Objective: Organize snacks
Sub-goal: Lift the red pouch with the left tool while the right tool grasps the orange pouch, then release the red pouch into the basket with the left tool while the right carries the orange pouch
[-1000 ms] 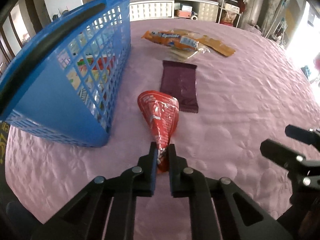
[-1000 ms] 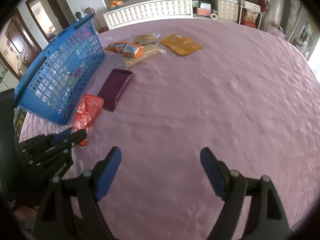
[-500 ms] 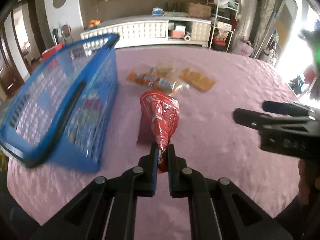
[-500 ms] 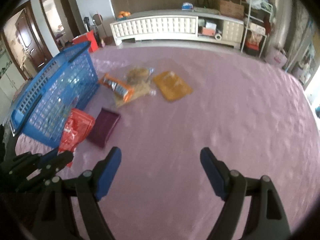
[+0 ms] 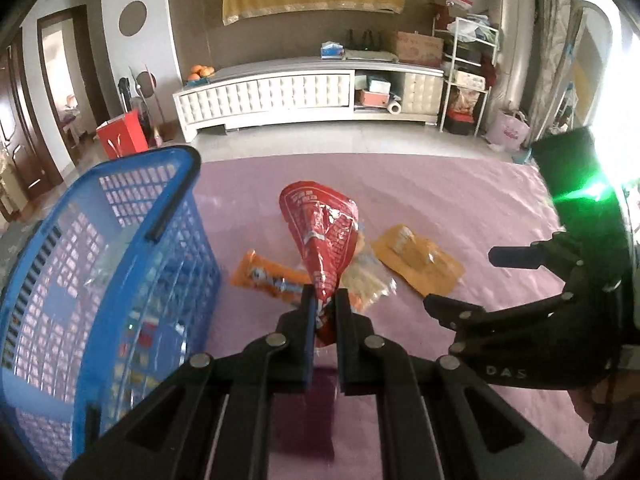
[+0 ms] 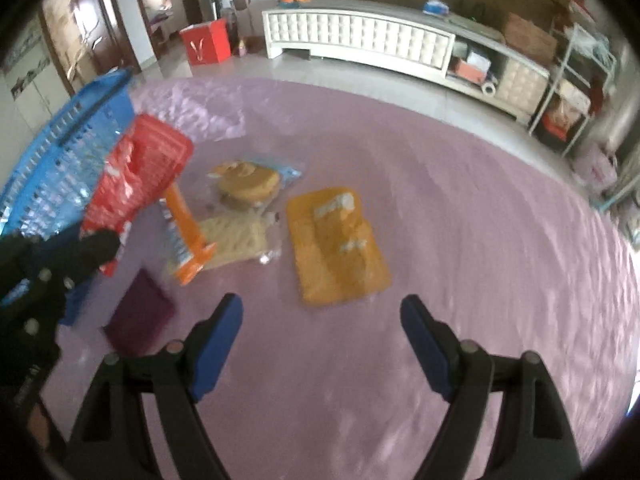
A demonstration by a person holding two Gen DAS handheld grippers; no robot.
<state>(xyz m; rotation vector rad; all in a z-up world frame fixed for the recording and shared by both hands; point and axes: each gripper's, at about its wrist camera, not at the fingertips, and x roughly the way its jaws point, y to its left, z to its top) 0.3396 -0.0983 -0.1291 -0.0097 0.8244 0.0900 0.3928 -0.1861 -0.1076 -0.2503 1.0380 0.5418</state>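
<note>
My left fingers (image 5: 323, 312) pinch the red bag (image 5: 322, 236) by one corner, aloft right of the basket (image 5: 168, 216); thin hold, it may slip short; right fingers (image 6: 322, 340) spread, empty.

The blue plastic lattice basket (image 5: 120, 280) is cut off at nine o'clock in both views, and its contents blur behind the mesh. The dark purple flat packet (image 5: 308, 420) lies mostly hidden under the left hand-held gripper (image 5: 322, 312). Print on the red crinkled snack bag (image 5: 324, 232) is unreadable.
</note>
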